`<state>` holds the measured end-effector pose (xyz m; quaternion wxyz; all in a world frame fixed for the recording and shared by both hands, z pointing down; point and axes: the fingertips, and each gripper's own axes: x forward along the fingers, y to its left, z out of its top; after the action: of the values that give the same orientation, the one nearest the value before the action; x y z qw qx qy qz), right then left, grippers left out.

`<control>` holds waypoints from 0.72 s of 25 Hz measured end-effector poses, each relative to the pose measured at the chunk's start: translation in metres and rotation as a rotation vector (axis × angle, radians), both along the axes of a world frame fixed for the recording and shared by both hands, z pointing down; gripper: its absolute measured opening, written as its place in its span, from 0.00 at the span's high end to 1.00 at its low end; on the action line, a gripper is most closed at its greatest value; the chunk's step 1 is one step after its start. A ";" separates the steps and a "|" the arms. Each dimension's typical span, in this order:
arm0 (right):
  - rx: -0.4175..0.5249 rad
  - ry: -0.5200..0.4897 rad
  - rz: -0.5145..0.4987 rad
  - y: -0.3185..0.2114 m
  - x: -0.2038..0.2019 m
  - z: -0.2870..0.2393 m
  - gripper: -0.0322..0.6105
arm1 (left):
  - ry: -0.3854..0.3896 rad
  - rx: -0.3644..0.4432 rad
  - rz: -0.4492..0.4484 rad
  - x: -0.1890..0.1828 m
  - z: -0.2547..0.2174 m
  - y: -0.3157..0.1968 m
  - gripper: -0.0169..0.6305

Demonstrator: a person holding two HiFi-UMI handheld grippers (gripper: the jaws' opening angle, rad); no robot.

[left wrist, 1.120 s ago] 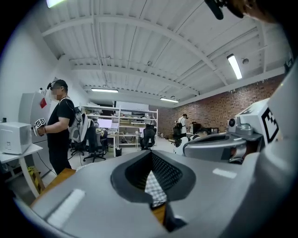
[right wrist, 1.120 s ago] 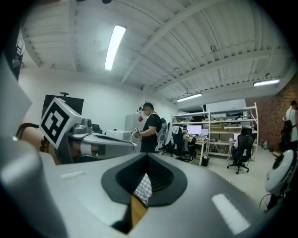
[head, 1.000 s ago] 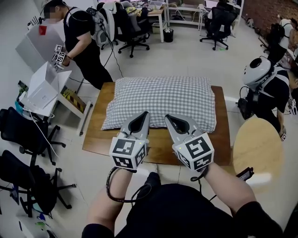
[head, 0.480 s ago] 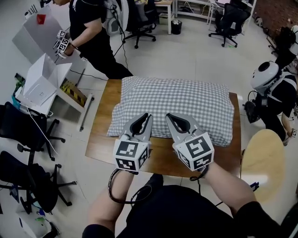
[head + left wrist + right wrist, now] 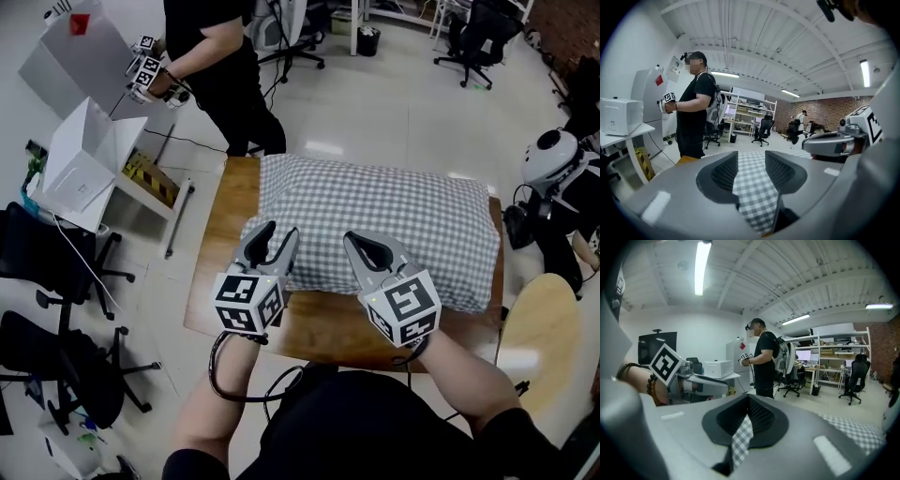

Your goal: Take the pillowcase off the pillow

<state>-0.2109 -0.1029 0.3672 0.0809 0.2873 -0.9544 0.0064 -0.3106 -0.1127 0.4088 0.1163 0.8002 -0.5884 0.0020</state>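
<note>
Reaching toward the checked pillowcase (image 5: 394, 216), I am just opening the left tongs (image 5: 278, 232) with nothing gripped and keeping the right tongs (image 5: 355, 240) clenched empty, and a deep bite risks grabbing the pillow too.

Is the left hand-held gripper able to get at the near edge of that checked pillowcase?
Probably yes. The left hand-held gripper hangs right over the near edge of the pillowcase, nothing lies between them, and its jaws have just been opening, with checked cloth showing in the gap but not pinched.

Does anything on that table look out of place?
Nothing spilled or damaged. The checked pillow sits off-centre on the wooden table, toward its far right corner, leaving bare wood at the left and near edges.
</note>
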 end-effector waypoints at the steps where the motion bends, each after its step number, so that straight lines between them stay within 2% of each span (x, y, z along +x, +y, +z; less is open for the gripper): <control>1: -0.003 0.003 0.002 -0.007 -0.005 0.001 0.95 | 0.013 -0.013 -0.004 -0.011 0.004 -0.009 0.68; 6: -0.020 0.028 0.008 -0.036 -0.036 0.008 0.95 | 0.060 -0.061 -0.029 -0.070 0.022 -0.046 0.60; 11: -0.040 0.042 0.023 -0.049 -0.053 0.018 0.95 | 0.076 -0.119 -0.026 -0.106 0.052 -0.065 0.53; 15: -0.053 0.049 0.030 -0.060 -0.058 0.030 0.95 | 0.097 -0.194 -0.026 -0.131 0.091 -0.084 0.49; 18: -0.061 0.053 0.037 -0.069 -0.064 0.039 0.95 | 0.155 -0.271 -0.015 -0.151 0.124 -0.099 0.46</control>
<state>-0.2753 -0.1724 0.4058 0.1148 0.3022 -0.9458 0.0295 -0.4616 -0.2116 0.5332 0.2682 0.7705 -0.5780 0.0188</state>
